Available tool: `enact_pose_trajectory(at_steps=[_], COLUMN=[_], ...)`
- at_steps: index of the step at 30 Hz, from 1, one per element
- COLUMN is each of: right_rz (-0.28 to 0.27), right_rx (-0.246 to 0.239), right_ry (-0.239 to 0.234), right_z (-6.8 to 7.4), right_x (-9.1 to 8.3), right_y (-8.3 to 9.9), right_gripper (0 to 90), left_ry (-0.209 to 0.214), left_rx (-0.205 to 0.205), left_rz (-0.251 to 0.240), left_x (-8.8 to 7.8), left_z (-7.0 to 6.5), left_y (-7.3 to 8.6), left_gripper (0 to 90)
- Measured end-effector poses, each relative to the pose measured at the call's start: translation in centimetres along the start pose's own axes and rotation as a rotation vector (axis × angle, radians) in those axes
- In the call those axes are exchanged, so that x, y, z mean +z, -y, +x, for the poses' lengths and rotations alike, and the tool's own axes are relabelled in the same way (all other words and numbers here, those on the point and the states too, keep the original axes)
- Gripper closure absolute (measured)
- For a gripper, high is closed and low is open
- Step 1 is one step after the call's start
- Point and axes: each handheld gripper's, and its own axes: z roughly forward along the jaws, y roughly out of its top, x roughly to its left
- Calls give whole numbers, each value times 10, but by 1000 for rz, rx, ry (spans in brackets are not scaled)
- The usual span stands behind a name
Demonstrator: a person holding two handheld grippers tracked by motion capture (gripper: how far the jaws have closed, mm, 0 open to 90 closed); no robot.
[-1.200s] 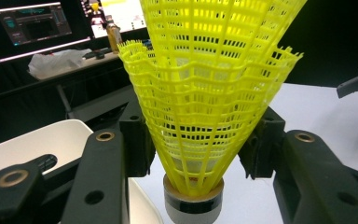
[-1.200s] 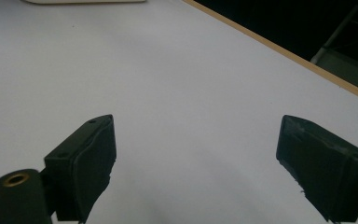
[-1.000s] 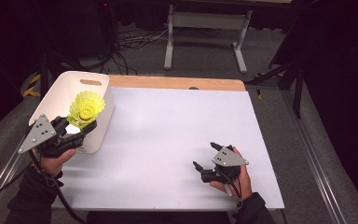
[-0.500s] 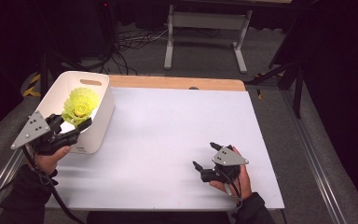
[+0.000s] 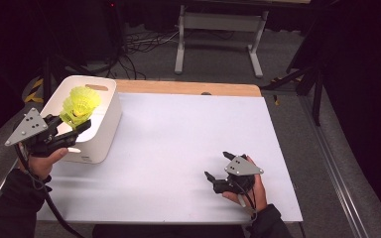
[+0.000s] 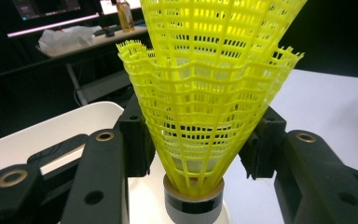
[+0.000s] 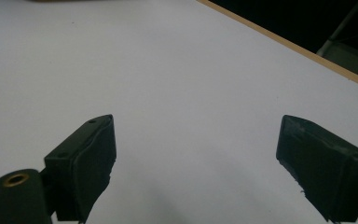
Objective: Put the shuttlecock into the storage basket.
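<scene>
Drawn back and up over the bin [image 5: 99, 141], the left claw [image 5: 77, 130] keeps its jaws clamped on stacked yellow shuttlecocks [image 6: 205, 107], probably carrying them out, while the right claw [image 5: 217, 179] rests wide open and empty on the table [image 5: 178, 148].

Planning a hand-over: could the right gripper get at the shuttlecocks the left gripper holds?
Probably yes: the right gripper rests open on bare white table, with nothing between it and the yellow shuttlecocks clamped in the left gripper.
</scene>
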Motion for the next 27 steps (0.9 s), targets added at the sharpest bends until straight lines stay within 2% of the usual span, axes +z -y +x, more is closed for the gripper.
enact_pose_trajectory(at_steps=[10,20,24,27], right_rz=[7,14,18,20], right_rx=[-4,-2,-4,0], right_ry=[-3,-4,-5,-3], right_z=[0,-1,-2,-4], right_x=[2,3,5,5], right_y=[1,2,3,3], right_gripper=[127,127,127,127], left_ry=[16,32,26,15], left_rx=[-18,-62,-54,-46], left_rz=[46,81,94,125], left_x=[11,29,34,41], left_z=[17,40,45,52], left_y=[-8,-14,-17,-19], left_gripper=[526,525,525,525])
